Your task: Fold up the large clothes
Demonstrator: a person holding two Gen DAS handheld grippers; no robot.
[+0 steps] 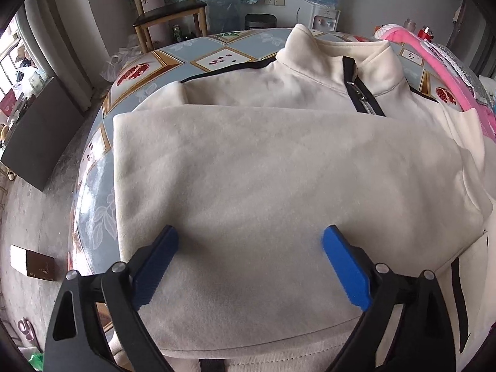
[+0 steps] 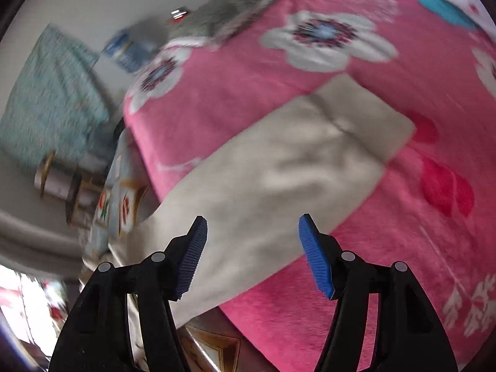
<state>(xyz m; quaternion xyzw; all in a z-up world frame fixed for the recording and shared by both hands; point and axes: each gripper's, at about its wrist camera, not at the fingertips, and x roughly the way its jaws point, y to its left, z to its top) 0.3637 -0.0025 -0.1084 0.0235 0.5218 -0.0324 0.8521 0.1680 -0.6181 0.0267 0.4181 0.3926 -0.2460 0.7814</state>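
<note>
- Your table point(image 1: 93, 186), under a glossy fruit-patterned cover, carries the whole job; a pink flowered blanket point(image 2: 310, 93) is heaped along its right side.
- The cream pullover point(image 1: 279, 170) lies collar away from you on the table, its lower half folded up over the chest, so the black zip point(image 1: 362, 96) shows just above the fold.
- 1 cream sleeve point(image 2: 294, 161) stretches out flat across the pink blanket, cuff at the far end.
- Your left gripper point(image 1: 249, 241) hangs over the folded panel with its 2 blue pads spread wide and nothing pinched.
- Your right gripper point(image 2: 252, 232) is over the near part of the sleeve, pads apart and clear of the cloth; that view is blurred.
</note>
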